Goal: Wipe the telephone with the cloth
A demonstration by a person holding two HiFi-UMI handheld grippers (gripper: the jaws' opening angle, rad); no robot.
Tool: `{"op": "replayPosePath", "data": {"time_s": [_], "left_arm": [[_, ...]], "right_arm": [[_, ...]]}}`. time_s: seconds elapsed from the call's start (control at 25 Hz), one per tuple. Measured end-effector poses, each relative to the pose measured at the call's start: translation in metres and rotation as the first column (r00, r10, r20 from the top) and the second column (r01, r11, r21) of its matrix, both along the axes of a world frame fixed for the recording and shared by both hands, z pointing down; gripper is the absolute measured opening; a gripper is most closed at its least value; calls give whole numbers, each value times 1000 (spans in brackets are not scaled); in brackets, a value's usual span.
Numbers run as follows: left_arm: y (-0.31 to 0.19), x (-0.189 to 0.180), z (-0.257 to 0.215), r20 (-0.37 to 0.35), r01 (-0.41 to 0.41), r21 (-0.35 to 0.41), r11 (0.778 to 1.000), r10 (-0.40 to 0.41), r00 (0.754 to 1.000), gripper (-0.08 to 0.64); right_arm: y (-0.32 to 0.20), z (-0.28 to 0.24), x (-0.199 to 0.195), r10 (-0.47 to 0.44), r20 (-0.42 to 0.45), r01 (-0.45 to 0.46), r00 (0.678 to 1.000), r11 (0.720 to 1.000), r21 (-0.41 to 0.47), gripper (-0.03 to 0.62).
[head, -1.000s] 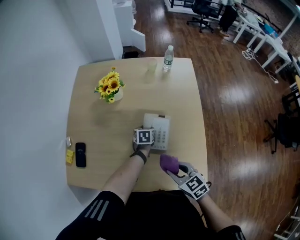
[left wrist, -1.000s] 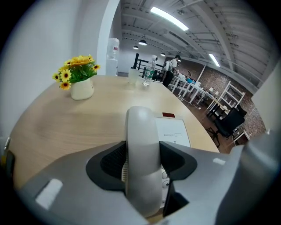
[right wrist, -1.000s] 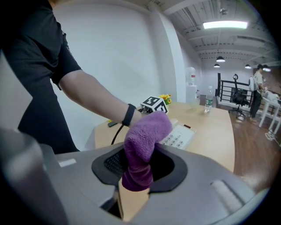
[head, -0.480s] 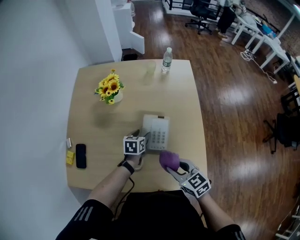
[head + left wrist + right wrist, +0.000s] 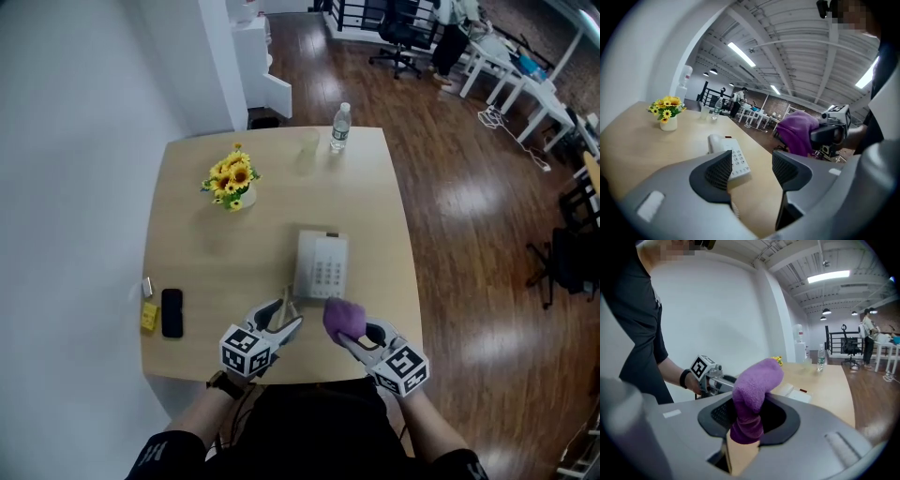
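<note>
A white telephone (image 5: 321, 265) with a grey keypad lies flat in the middle of the wooden table (image 5: 206, 272); it also shows in the left gripper view as the telephone (image 5: 730, 154). My right gripper (image 5: 349, 334) is shut on a purple cloth (image 5: 342, 319), just in front of the phone's near right corner. The cloth (image 5: 754, 394) stands bunched up between the jaws. My left gripper (image 5: 280, 322) hangs open and empty near the table's front edge, short of the phone's near left corner.
A vase of sunflowers (image 5: 233, 181) stands at the back left. A water bottle (image 5: 339, 127) and a clear glass (image 5: 308, 145) stand at the far edge. A black mobile (image 5: 172, 312) and a small yellow thing (image 5: 150, 315) lie at the left edge.
My left gripper has drawn back off the telephone toward the table's front edge. The right gripper with the cloth has stayed in nearly the same place.
</note>
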State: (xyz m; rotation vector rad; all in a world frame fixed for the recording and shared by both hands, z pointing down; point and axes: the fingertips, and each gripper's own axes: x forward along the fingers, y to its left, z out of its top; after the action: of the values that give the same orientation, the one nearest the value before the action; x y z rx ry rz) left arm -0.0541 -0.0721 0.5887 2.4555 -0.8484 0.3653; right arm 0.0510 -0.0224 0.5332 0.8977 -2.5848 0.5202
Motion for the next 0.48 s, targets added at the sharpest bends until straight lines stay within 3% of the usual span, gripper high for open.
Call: {"op": "replayPosePath", "data": {"time_s": [0.16,0.48], "left_arm": [[40,-3,-11,-21,-39,-1,999,39,999,261],[101,8,-41,-107,75,12,997,-73,992,259]], "right_arm": [[21,-7,-9,-5,72,7,997,1000,-17,130],[82,-25,2,-103,119,102,988,995,15,130]]}}
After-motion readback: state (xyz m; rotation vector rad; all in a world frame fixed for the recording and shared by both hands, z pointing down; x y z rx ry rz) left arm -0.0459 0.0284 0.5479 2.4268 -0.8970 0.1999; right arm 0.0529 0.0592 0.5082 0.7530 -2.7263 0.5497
